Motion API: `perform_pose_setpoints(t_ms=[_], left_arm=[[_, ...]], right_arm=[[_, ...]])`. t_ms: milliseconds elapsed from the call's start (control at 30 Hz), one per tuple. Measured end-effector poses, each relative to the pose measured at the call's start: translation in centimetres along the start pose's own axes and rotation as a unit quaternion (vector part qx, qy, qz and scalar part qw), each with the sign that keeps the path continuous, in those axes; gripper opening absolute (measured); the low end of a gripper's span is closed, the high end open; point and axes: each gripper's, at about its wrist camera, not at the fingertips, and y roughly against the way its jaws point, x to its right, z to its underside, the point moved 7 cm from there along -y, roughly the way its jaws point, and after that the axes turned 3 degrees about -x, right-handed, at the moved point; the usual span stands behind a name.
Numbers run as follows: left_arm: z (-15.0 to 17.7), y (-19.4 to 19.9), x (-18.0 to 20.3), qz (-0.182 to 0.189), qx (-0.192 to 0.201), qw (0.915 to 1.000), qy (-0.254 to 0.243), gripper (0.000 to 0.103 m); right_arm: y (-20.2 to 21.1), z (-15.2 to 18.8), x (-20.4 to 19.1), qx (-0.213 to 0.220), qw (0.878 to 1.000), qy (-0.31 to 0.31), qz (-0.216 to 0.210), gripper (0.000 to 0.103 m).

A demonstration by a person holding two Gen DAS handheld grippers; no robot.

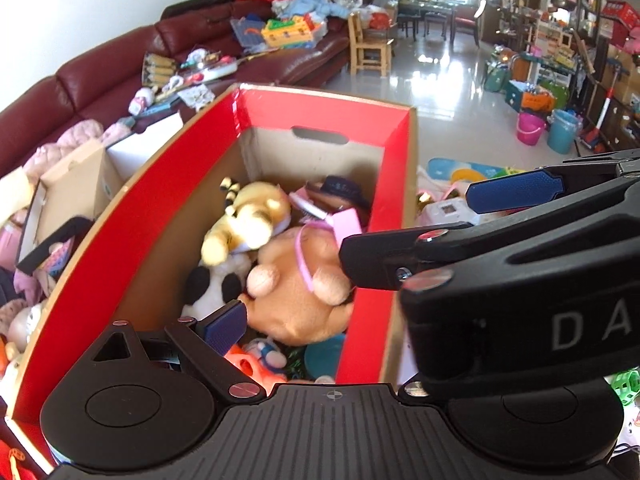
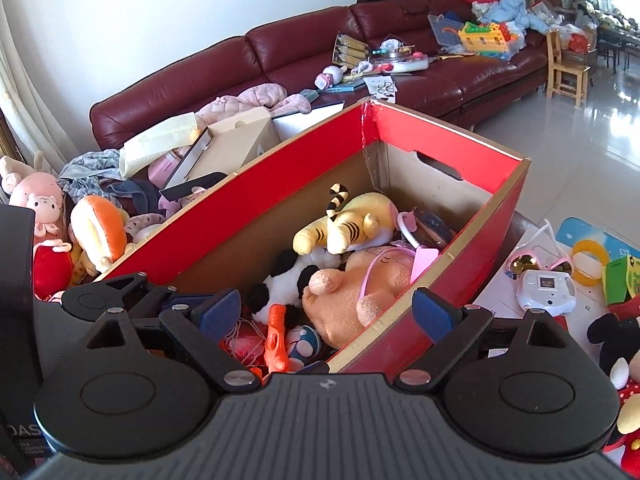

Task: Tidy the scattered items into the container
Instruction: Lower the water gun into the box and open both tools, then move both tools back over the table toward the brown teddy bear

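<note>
A red cardboard box (image 1: 320,108) (image 2: 280,172) with a brown inside holds several toys. Among them are a yellow striped tiger plush (image 1: 248,216) (image 2: 348,224), a peach plush with a pink strap (image 1: 300,300) (image 2: 352,292), a black-and-white plush (image 2: 288,280) and an orange toy gun (image 2: 276,336). My left gripper (image 1: 330,326) hangs open over the box's near end and holds nothing. Its right finger is hidden behind the right gripper's body. My right gripper (image 2: 328,312) is open and empty too, straddling the box's right wall. One of its blue pads (image 1: 516,192) crosses the left wrist view.
Right of the box lie a white toy camera (image 2: 546,290), pink sunglasses (image 2: 536,264), a yellow ring (image 2: 588,260) and a mouse plush (image 2: 624,352). More plush toys (image 2: 100,232) and an open carton (image 2: 236,140) crowd the left. A cluttered maroon sofa (image 2: 280,60) stands behind.
</note>
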Motion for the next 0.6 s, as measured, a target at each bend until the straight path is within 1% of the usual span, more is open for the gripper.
perform_pose_setpoints(t_ms=[133,300,467,600], left_arm=[[-1.1,0.3,3.0,0.02,0.011,0.9994,-0.025,0.097],[-1.3,-1.0,7.8,0.055,-0.002,0.9964,-0.064,0.097],[0.2,-3.6,13.2,0.094,-0.037,0.9889,-0.109,0.097],[1.8,-6.1,16.6,0.119,-0.068,0.9827,-0.125,0.097]], right_arm=[[2.7,-0.2,3.1,0.022,0.999,-0.007,0.025,0.095],[5.6,1.2,8.4,0.031,0.996,-0.048,0.068,0.096],[7.5,4.8,13.4,0.027,0.989,-0.093,0.112,0.096],[9.0,8.9,16.9,0.012,0.981,-0.13,0.142,0.096]])
